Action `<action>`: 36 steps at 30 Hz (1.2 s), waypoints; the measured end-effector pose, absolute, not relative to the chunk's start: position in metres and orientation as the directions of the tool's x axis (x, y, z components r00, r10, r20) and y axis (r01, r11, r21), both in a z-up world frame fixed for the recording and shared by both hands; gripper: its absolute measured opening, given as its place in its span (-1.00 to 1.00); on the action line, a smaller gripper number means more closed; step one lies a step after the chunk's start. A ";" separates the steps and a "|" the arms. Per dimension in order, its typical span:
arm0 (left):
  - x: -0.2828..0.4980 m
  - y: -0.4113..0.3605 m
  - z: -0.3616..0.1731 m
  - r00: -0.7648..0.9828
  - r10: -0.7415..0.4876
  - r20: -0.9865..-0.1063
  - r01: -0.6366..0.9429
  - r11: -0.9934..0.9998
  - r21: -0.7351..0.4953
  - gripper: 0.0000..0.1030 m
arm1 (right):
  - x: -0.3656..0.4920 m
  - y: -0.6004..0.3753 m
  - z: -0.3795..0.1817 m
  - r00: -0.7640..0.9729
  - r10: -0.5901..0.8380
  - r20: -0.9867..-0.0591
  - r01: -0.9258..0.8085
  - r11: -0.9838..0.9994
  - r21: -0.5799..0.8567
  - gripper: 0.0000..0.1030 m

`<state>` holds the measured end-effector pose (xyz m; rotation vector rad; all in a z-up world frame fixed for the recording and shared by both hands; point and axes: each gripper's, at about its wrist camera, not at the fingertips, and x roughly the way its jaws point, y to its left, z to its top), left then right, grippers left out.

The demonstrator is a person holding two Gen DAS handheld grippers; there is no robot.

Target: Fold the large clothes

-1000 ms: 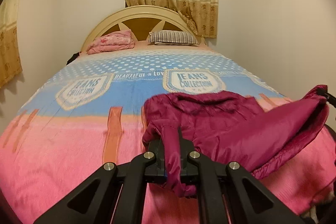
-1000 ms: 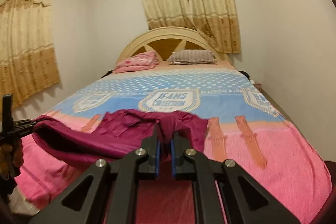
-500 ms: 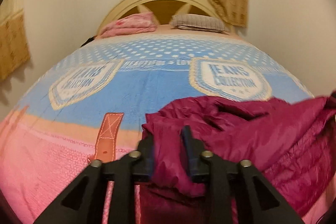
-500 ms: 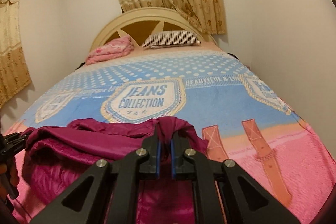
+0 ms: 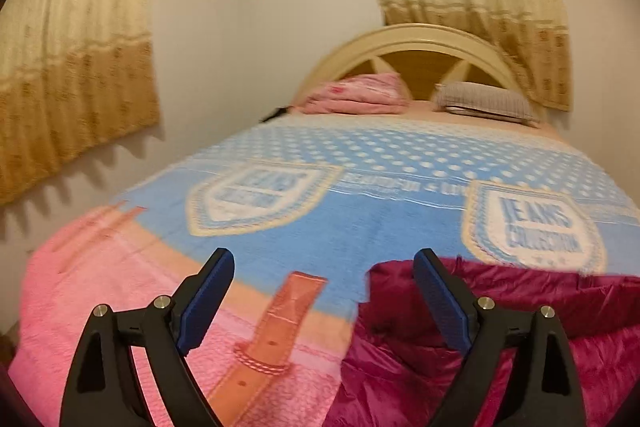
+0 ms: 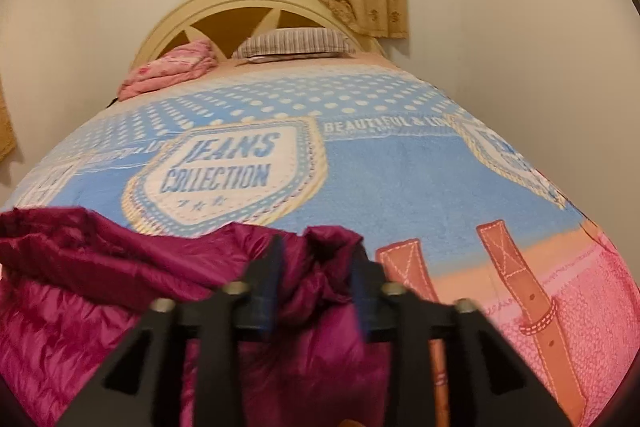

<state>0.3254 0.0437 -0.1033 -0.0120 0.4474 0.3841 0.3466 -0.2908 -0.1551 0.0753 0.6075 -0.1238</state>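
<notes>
**Puffy maroon jacket on the bed, both grippers off it**

Using the jacket as the landmark. Left of it there's just bare blanket (image 5: 120, 291), pink with a printed orange strap, and that's where the left gripper (image 5: 324, 267) sits: jaws spread wide, nothing between them, its right finger just at the jacket's left edge. The jacket (image 5: 520, 311) itself lies bunched on the pink end of the bed, short of the "JEANS COLLECTION" badge.

Over the jacket's right part, the right gripper (image 6: 316, 259) has its jaws parted too. A hump of fabric rises between the fingers, but they look apart from it, not pinching. That view is blurry, so take it loosely.

Handling guess: looks like thin, shiny quilted nylon, so light, soft, slippery and springy. It'll probably puff back open after a fold. I'd grab a seamed edge like the hem or collar instead of the slick middle panel, and press each fold flat.
</notes>
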 end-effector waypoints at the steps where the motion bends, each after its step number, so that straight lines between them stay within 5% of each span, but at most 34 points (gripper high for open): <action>1: 0.325 0.040 -0.102 0.829 0.370 -0.420 -0.370 0.925 0.085 0.78 | 0.348 -0.291 -0.155 0.808 -0.116 -0.577 0.155 0.988 0.018 0.09; 3: 0.322 0.033 -0.099 0.819 0.405 -0.405 -0.394 0.912 0.115 0.78 | 0.347 -0.289 -0.152 0.807 -0.159 -0.568 0.184 0.983 -0.013 0.39; 8: 0.302 0.009 -0.088 0.859 0.362 -0.361 -0.346 0.932 0.110 0.79 | 0.319 -0.257 -0.122 0.826 -0.244 -0.508 0.205 0.970 -0.134 0.45; 13: 0.308 -0.026 -0.102 0.877 0.323 -0.357 -0.279 0.945 0.168 0.89 | 0.290 -0.197 -0.116 0.875 -0.142 -0.463 0.087 0.986 -0.139 0.79; 17: 0.349 -0.040 -0.132 0.833 0.358 -0.422 -0.265 0.928 0.263 0.89 | 0.308 -0.160 -0.148 0.862 -0.129 -0.489 0.010 0.971 -0.238 0.78; 24: 0.398 -0.042 -0.191 0.732 0.361 -0.577 -0.230 0.929 0.289 0.89 | 0.349 -0.193 -0.195 0.772 -0.145 -0.619 0.038 0.983 -0.182 0.71; 36: 0.415 -0.040 -0.211 0.671 0.339 -0.660 -0.200 0.939 0.279 0.96 | 0.359 -0.196 -0.211 0.721 -0.130 -0.681 0.047 0.989 -0.139 0.74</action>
